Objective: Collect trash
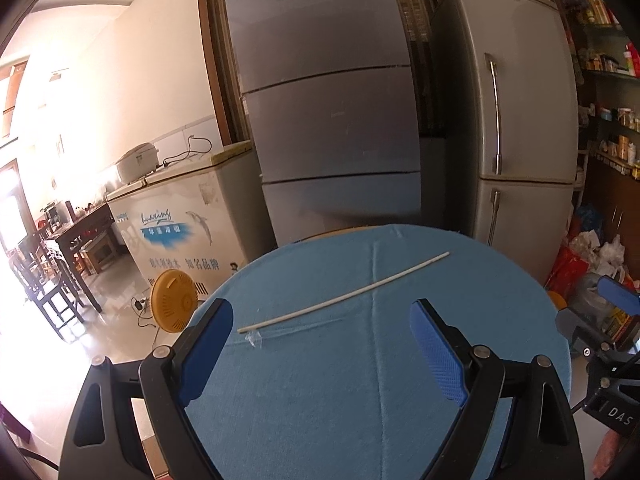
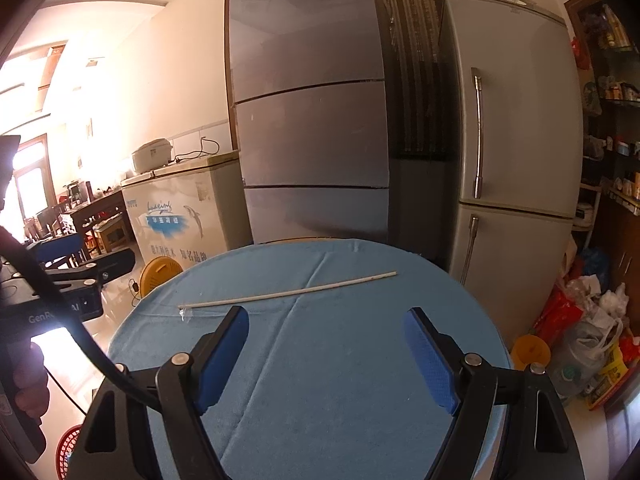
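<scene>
Showing red basket only at right wrist

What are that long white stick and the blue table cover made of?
The stick looks like thin, matte white plastic or paper, perhaps a straw: it is slender, pale and slightly bowed. I cannot tell which. The table cover looks like soft woven cloth, maybe towelling: dull, faintly fuzzy, with fold creases crossing it.

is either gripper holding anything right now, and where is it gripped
Nothing is held. Both the left hand-held gripper and the right hand-held gripper are open and empty above the blue table; the straw lies untouched.
</scene>
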A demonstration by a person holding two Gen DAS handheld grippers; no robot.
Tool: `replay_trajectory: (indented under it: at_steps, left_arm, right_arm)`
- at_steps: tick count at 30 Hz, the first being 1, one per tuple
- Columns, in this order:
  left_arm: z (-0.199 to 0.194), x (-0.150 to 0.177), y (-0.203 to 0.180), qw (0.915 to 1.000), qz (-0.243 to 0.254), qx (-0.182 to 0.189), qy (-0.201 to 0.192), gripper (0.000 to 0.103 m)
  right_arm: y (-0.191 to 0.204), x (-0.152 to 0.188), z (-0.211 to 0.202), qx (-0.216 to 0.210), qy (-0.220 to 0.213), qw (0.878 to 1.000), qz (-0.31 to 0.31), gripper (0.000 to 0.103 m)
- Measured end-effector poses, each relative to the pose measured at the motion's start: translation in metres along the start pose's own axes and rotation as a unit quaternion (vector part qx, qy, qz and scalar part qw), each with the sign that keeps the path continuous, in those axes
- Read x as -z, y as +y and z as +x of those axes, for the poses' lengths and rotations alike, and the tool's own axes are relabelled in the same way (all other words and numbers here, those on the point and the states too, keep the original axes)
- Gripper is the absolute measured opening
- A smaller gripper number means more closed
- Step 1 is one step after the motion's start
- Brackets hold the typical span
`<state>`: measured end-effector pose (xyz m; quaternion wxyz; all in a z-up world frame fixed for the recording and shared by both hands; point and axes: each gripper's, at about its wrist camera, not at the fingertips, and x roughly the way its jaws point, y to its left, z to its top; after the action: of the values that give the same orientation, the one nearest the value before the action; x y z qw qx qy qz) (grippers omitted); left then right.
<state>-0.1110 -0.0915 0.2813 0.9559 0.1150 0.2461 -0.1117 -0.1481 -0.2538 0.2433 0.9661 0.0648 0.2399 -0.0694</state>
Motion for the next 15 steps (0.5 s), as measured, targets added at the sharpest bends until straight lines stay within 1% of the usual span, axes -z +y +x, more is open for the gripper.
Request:
replay_trajectory:
  at_steps: [5, 9, 11, 15]
  left_arm:
    - [-0.005, -0.005, 0.001, 1.0000, 0.000, 0.000, -0.009, 0.090]
    - [-0.007, -0.007, 0.002, 0.9999, 0.000, -0.002, -0.014, 0.090]
    - [-0.008, -0.008, 0.003, 0.9999, -0.001, -0.001, -0.017, 0.090]
    - [-0.011, -0.010, 0.006, 0.9997, -0.003, -0.002, -0.024, 0.091]
  right_arm:
    - [0.000, -0.007, -0.003, 0.001, -0.009, 1.000, 0.001, 0.083]
    - [-0.001, -0.012, -0.007, -0.011, -0.022, 1.000, 0.012, 0.083]
    - [-0.001, -0.015, -0.008, -0.013, -0.029, 0.999, 0.014, 0.088]
    - [0.004, -0.020, -0.010, -0.010, -0.036, 0.999, 0.008, 0.088]
